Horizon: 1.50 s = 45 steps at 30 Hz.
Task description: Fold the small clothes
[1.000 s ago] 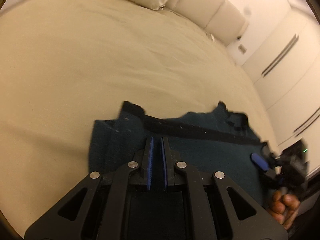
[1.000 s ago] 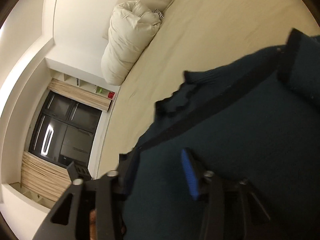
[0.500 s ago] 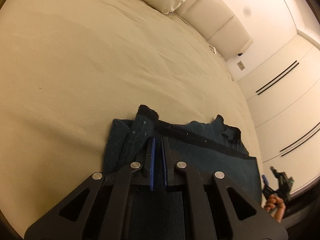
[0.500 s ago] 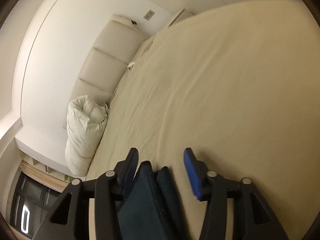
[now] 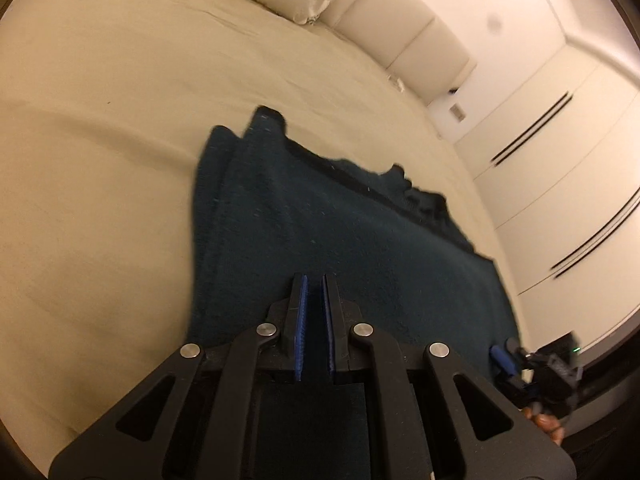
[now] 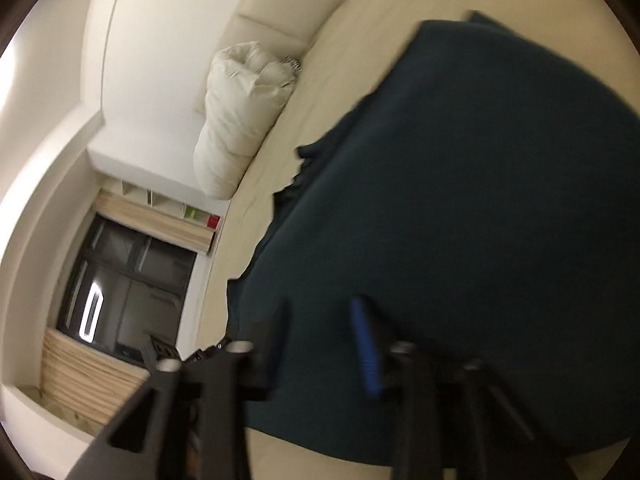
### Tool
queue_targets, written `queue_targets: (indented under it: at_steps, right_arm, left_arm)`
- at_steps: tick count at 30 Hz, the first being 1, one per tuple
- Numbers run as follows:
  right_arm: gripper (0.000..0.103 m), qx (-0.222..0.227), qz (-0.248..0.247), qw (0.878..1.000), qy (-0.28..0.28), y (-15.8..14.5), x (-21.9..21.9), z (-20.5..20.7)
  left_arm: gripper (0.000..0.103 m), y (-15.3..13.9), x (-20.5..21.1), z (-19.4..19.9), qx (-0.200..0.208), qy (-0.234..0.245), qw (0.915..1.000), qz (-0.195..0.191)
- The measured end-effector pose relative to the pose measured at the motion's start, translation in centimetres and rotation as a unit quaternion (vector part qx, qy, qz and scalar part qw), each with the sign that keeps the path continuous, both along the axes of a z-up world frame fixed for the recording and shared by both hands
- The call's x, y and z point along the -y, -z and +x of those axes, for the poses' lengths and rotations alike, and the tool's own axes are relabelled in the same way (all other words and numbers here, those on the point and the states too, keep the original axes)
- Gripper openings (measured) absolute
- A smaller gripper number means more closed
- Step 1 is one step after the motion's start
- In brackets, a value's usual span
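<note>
A dark teal garment [image 5: 340, 248] lies spread on the cream bed [image 5: 120, 120], its darker trimmed edge toward the headboard [image 5: 404, 28], one side doubled into a narrow fold on the left of the left wrist view. The left gripper [image 5: 314, 304] points forward and downward over the near part of the cloth, its blue pads [image 5: 301, 320] drawn almost together; dark cloth fills the narrow slit between them, so it looks clenched on the garment, though the exact pinch point is hard to see. Far to the right in that view, at the garment's near corner by the bed's edge, the right gripper [image 5: 516, 364] shows small, with a hand [image 5: 548, 428] partly visible beneath it. In the right wrist view, which is motion-blurred and rolled sideways, the right gripper [image 6: 320, 332] reaches shallowly downward at the garment [image 6: 480, 200] — its jaws are closing, with a clear gap between the blue pad [image 6: 366, 348] and the dark finger opposite. Cloth lies behind and between them, but whether the pads press on it cannot be told. A white pillow [image 6: 240, 120] leans against the headboard [image 6: 288, 8], and a dark window [image 6: 120, 292] with blinds sits beyond the bed [image 6: 340, 60].
</note>
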State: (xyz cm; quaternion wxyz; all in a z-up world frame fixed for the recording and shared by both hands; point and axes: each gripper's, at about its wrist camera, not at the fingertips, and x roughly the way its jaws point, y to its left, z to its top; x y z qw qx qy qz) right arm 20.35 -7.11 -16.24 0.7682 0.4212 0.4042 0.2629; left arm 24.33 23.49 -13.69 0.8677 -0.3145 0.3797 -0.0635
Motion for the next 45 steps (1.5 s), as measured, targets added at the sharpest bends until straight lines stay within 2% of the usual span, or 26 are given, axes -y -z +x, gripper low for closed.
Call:
queue_targets:
  at_steps: [3,5,7,8,11,13,16,19,20,21,22,23,27,28,31,34,37,44,45]
  right_arm:
    - [0.025,0.009,-0.007,0.997,0.081,-0.5,5.7,-0.7]
    - [0.025,0.008,-0.012,0.991,0.129,-1.3,9.0,-2.1]
    - [0.043,0.006,-0.037,0.987,0.157,-2.9,10.1,-3.4]
    - [0.052,0.006,-0.039,0.987,0.159,-3.4,10.0,-4.0]
    - [0.054,0.028,-0.015,0.994,0.108,-5.2,7.3,-5.5]
    - [0.058,0.046,-0.018,0.997,0.064,-6.0,4.4,-6.0]
    - [0.06,0.045,-0.031,0.998,0.026,-5.4,2.2,-5.9]
    - [0.058,-0.01,-0.038,0.996,0.078,-2.6,4.7,-5.2]
    - [0.042,-0.02,-0.043,0.994,0.098,-1.9,5.8,-5.4]
    - [0.038,-0.027,-0.039,0.993,0.105,-1.8,7.1,-6.3]
    - [0.04,-0.027,-0.04,0.993,0.108,-2.1,8.0,-6.7]
    - [0.046,-0.02,-0.05,0.992,0.112,-2.6,8.7,-7.3]
    - [0.062,0.038,-0.101,0.983,0.15,-6.3,11.9,-9.5]
    - [0.063,0.045,-0.112,0.98,0.158,-6.9,12.6,-9.4]
    - [0.063,0.042,-0.135,0.979,0.151,-7.4,13.4,-8.7]
    - [0.063,0.04,-0.149,0.981,0.116,-6.7,13.0,-7.4]
    - [0.056,0.029,-0.163,0.983,0.082,-5.8,12.2,-6.9]
    - [0.045,0.015,-0.217,0.975,0.047,-4.7,10.9,-6.3]
    - [0.035,0.015,-0.224,0.973,0.044,-4.8,10.8,-6.1]
  left_arm:
    - [0.007,0.5,-2.1,-0.1,-0.002,-0.024,0.9992,-0.031]
    - [0.007,0.5,-3.1,-0.1,-0.005,-0.042,0.9988,-0.024]
    - [0.007,0.7,-3.9,-0.2,-0.011,-0.051,0.9982,-0.03]
    - [0.007,0.6,-4.1,-0.3,-0.013,-0.056,0.9979,-0.03]
    - [0.007,-0.2,-4.0,-1.1,-0.019,-0.068,0.9974,-0.016]
    - [0.007,-1.1,-3.3,-1.9,-0.016,-0.064,0.9978,-0.005]
    - [0.008,-1.6,-2.3,-2.3,-0.017,-0.051,0.9985,0.01]
    - [0.007,-0.8,-2.4,-2.4,-0.028,-0.046,0.9985,0.011]
    - [0.007,-0.5,-2.7,-2.5,-0.03,-0.047,0.9985,0.002]
    - [0.007,-0.5,-2.9,-2.7,-0.029,-0.05,0.9984,-0.005]
    - [0.007,-0.6,-2.9,-2.8,-0.027,-0.052,0.9983,-0.004]
    - [0.007,-0.9,-2.7,-2.9,-0.026,-0.053,0.9982,0.003]
    - [0.007,-2.1,-2.2,-4.4,-0.008,-0.054,0.9985,0.008]
    - [0.008,-2.3,-2.0,-4.8,-0.006,-0.053,0.9985,0.009]
    - [0.007,-2.6,-1.1,-5.5,0.0,-0.041,0.9991,0.01]
    - [0.008,-2.6,0.2,-5.3,-0.004,-0.021,0.9994,0.027]
    - [0.007,-2.2,0.6,-4.9,-0.01,-0.017,0.9995,0.023]
    - [0.007,-1.9,0.8,-4.7,-0.014,-0.012,0.9995,0.026]
    - [0.008,-1.9,0.8,-4.6,-0.014,-0.012,0.9995,0.026]
